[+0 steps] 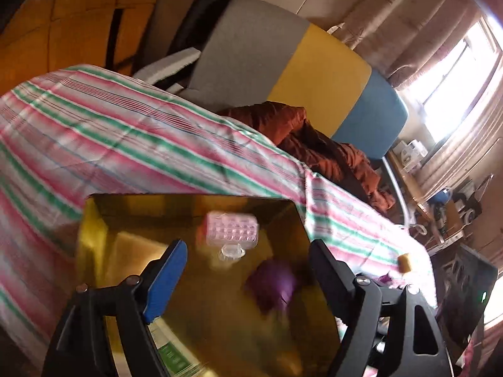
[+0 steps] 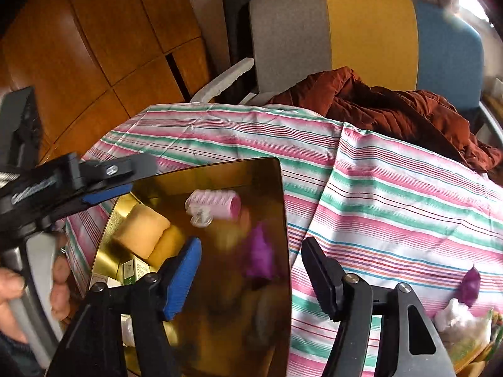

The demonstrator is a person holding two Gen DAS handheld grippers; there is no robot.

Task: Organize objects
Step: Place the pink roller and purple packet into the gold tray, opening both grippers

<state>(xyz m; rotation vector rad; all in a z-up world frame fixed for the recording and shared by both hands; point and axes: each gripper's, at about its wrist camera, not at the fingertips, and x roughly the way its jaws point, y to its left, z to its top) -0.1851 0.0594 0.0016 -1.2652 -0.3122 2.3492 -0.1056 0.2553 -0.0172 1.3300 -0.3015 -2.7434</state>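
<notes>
Right gripper (image 2: 251, 270) wide, empty, over gold tray (image 2: 276, 188); left gripper (image 1: 248, 264) likewise. Inside tray: pink roller (image 2: 217, 202), blurred purple item (image 2: 259, 254), maybe toy.

Left gripper (image 1: 248, 270) and right gripper (image 2: 251, 267), fingers spread wide, both empty.

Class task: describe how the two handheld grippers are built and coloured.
Both the left gripper and right gripper have black plastic frames with silver rivets. One jaw of each carries a ribbed blue pad; the other is plain black. A bare hand grips a grey handle.
</notes>
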